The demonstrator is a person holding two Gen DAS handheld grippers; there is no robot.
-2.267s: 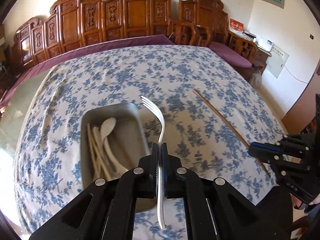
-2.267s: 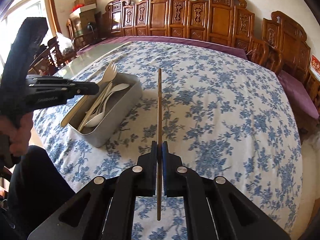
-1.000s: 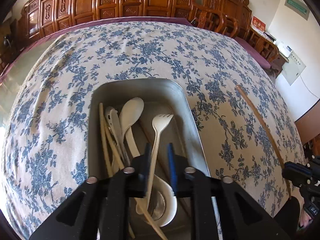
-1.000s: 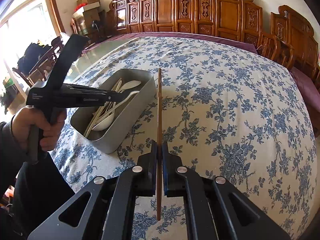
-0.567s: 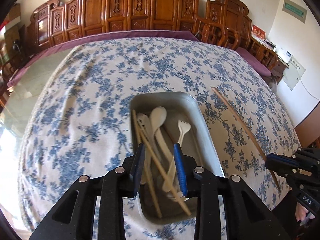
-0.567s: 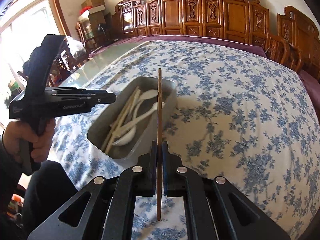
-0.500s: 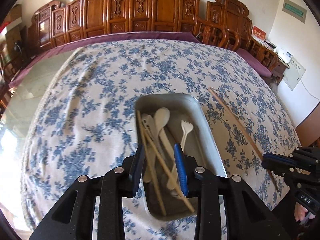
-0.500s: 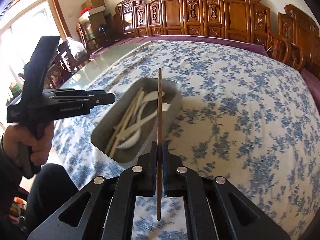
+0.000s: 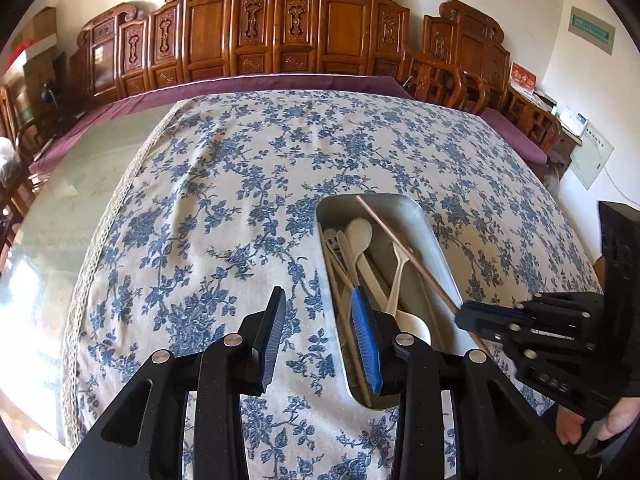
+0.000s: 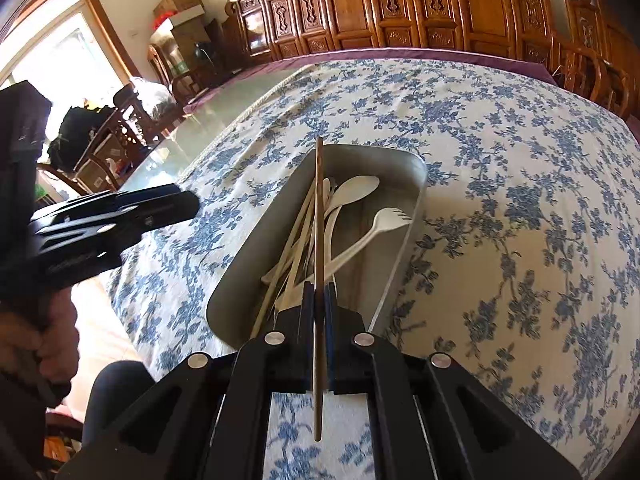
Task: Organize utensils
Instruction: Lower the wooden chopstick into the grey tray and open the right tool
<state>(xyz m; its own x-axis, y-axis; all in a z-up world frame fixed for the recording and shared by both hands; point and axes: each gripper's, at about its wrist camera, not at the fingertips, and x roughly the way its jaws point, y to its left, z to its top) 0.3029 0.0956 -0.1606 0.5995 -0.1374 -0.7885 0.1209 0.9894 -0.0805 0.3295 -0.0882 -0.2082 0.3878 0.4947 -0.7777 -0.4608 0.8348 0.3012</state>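
The right gripper (image 10: 318, 300), clenched on a wooden chopstick (image 10: 319, 216), should lower it lengthwise into the metal tray (image 10: 416, 184); the left gripper (image 9: 320, 336), empty beside the tray, is opening

Large table (image 9: 72, 208), blue-flowered tablecloth (image 9: 240, 184) (one glass edge bare), metal tray (image 9: 430, 232) on cloth

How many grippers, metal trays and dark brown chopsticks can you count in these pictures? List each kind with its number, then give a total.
Grippers: 2, the left gripper, jaws opening with nothing between them, and the right gripper
Metal trays: 1, the metal tray
Dark brown chopsticks: 1, the dark brown chopstick, clamped in the right gripper
Total: 4
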